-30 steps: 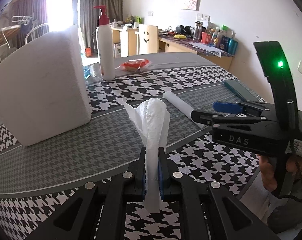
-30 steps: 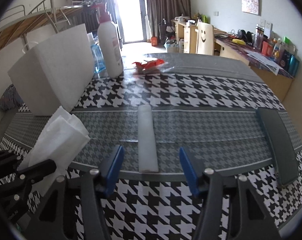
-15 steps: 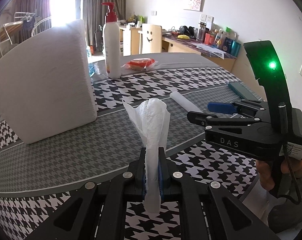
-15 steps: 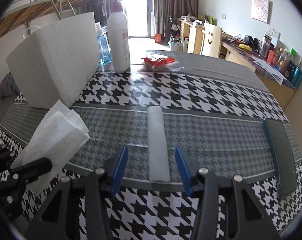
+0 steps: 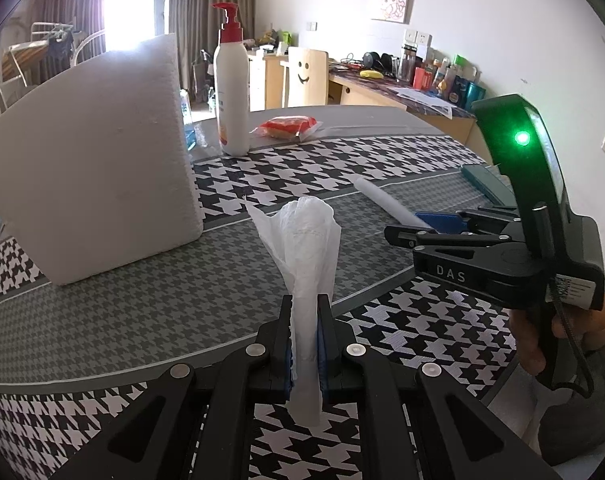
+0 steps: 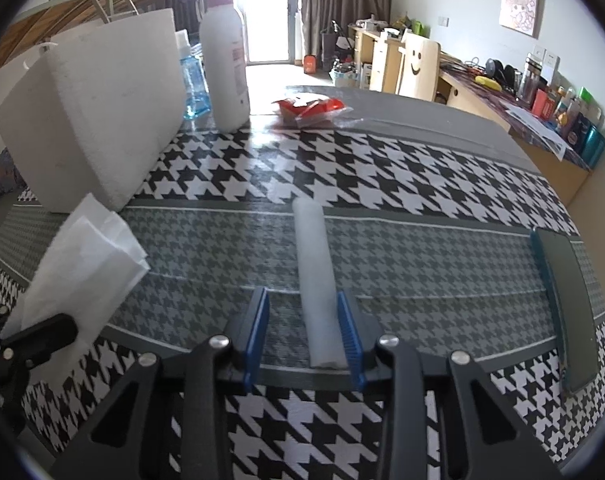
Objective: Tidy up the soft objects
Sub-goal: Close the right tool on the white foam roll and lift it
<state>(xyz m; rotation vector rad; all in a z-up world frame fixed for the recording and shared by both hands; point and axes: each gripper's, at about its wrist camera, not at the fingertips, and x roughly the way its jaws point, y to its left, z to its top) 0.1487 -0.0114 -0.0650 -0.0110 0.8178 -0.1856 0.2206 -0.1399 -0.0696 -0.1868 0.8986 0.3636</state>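
**Left wrist: tissue pinched; right jaws closing round foam roll**

Left wrist view, biggest first. Table [image 5: 402,160] with houndstooth cloth fills the frame. White foam block [image 5: 98,184] stands upright on its left side, resting on the grey band. Pump bottle [image 5: 232,92], white with a red pump, stands behind the block's right edge; a blue bottle [image 6: 192,80] sits between them, clearer in the right wrist view. Red snack pack [image 5: 288,126] lies just right of the pump bottle. Dark green flat case [image 6: 568,300] lies near the table's right edge.

Right gripper [image 6: 302,340]: jaws have just been closing, blue pads now either side of the near end of the white foam roll [image 6: 314,272]. Right pad looks to be touching the roll; left pad has a clear gap. Not clamped. Roll lies flat on the grey band, long axis pointing away from the camera, near end at the cloth's stripe. From the left wrist view the same gripper shows side-on with a green light on, a hand [image 5: 542,344] on its handle.

Left gripper [image 5: 305,344]: jaws pressed together on a crumpled white tissue [image 5: 302,248]. Tissue sticks up above the pads, fans out at the top, and a short tail hangs below. It is held off the table, near the front edge, left of the roll.
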